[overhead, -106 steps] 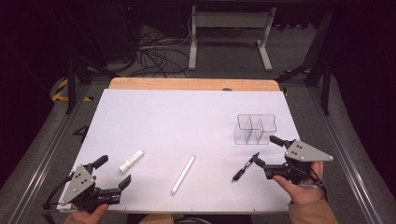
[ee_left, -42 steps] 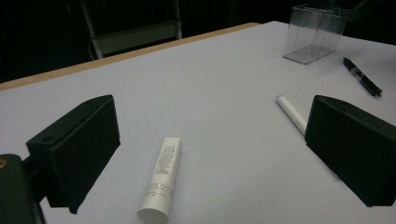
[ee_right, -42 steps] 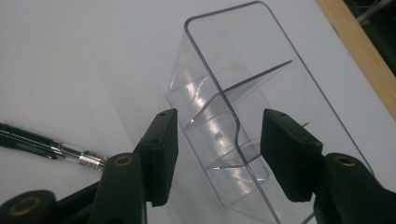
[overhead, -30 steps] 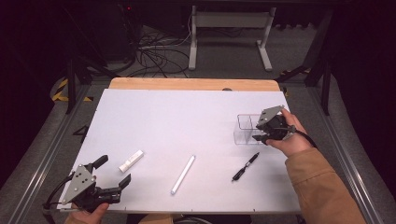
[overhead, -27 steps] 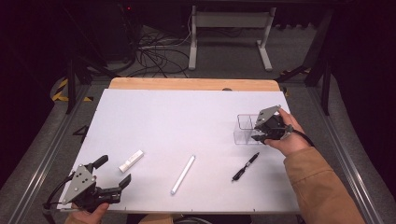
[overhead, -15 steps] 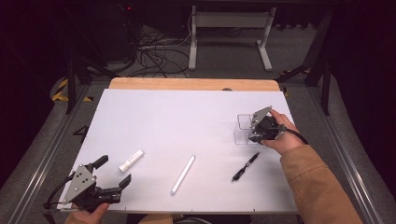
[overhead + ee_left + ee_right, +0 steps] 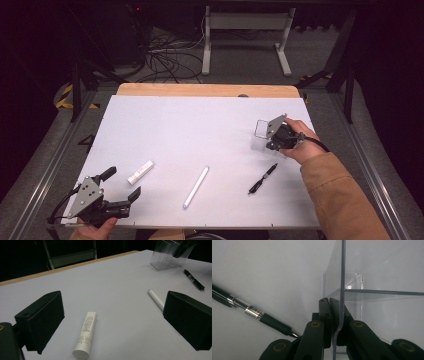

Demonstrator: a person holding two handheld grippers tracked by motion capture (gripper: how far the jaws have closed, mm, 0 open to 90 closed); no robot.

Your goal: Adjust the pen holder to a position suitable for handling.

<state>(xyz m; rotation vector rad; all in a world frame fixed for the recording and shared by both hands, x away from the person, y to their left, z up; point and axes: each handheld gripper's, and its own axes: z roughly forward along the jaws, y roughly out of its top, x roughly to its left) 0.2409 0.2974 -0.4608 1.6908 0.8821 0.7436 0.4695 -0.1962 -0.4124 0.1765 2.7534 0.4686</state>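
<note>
A clear plastic holder point(image 7: 259, 131) with several compartments stands at the right of the white table point(image 7: 200, 120). My right gripper point(image 7: 276, 141) has just been closing and is now shut on one thin wall point(image 7: 342, 277) of it, pads point(image 7: 324, 312) pressed on both sides. A black pen point(image 7: 263, 178) lies just in front of the holder, tip near the jaws point(image 7: 249, 310). My left gripper point(image 7: 121, 184) rests open at the front left; a white tube point(image 7: 85, 335) lies just beyond its jaws.
A white stick-shaped pen point(image 7: 196, 187) lies in the front middle, also past the left gripper's far jaw point(image 7: 155, 299). The table's wooden far edge point(image 7: 205, 90) borders a dark floor with cables and a desk frame.
The right hand has shifted slightly toward the holder and its jaws have come together on the holder's wall. The left gripper, tube and both pens have stayed put.
</note>
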